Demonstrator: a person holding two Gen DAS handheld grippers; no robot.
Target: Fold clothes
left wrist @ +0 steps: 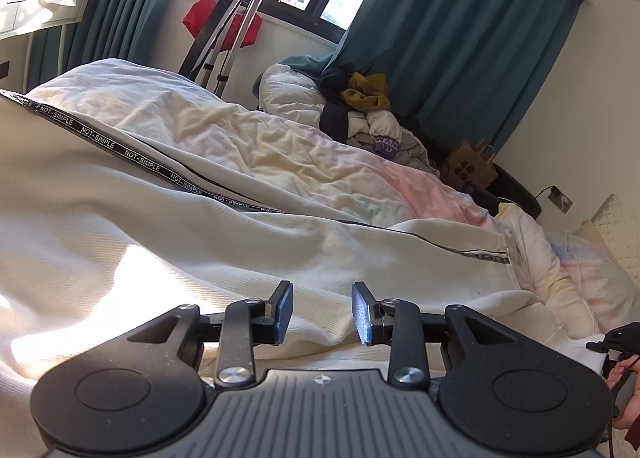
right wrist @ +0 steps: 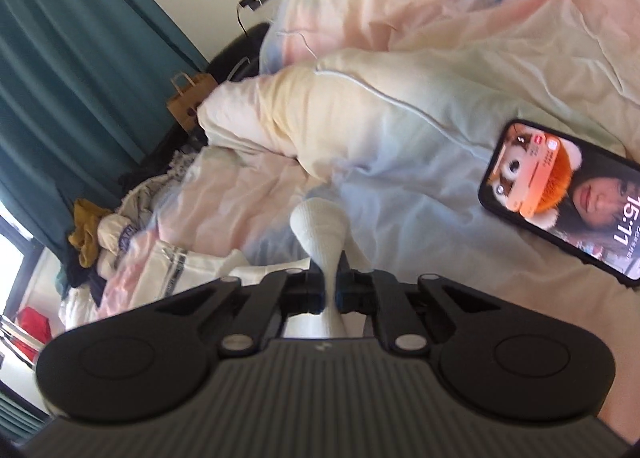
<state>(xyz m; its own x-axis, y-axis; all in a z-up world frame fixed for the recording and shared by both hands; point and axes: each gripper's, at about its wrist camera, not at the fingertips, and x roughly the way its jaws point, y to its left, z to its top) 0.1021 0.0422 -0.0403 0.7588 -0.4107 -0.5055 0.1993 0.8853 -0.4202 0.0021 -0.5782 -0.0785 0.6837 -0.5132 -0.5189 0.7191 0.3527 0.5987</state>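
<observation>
Cream fabric of a garment [left wrist: 168,226], edged with a lettered black tape [left wrist: 100,140], was spread unfolded across the bed [left wrist: 304,162]. The left tool [left wrist: 322,312] was held just above the cloth with its jaws spread and nothing gripped. The right tool [right wrist: 329,284] was pressed together on a white ribbed cuff [right wrist: 320,226], lifted beside a phone [right wrist: 568,198] on the bedding. No fold was visible; the task was judged barely begun, with a heap of clothes [left wrist: 368,114] left at the far edge.
</observation>
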